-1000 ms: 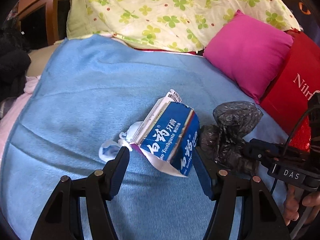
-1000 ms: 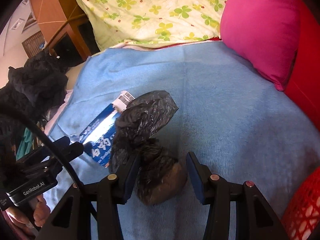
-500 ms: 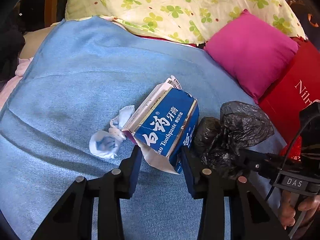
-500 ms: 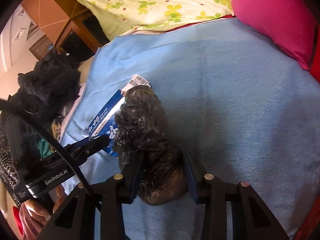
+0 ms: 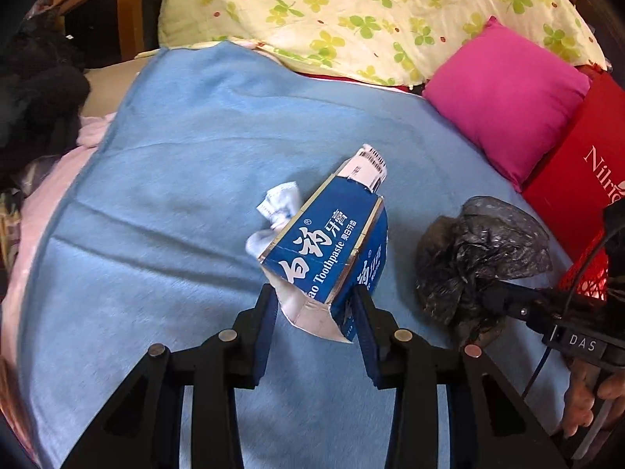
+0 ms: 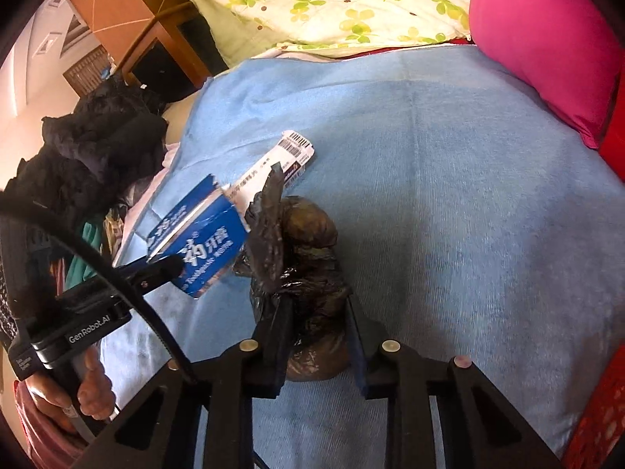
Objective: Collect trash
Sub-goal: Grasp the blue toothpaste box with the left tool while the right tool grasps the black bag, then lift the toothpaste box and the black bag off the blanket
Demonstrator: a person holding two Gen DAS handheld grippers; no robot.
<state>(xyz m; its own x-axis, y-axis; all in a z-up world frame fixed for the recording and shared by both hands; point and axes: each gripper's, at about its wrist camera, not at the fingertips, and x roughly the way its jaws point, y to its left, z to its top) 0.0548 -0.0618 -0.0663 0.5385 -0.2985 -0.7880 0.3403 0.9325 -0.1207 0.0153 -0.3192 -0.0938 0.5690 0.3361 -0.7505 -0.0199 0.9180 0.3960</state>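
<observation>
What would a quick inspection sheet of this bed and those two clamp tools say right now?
Surface: blue blanket over the bed.
Job's things: toothpaste box, torn open; black plastic bag, bunched; crumpled white tissue beside the box.
Clutter: pink cushion, red box, dark clothes.
Grippers: left gripper shut on the box; right gripper shut on the bag.
Cables: black cable.
Surroundings: clover-print quilt, wooden furniture.
</observation>
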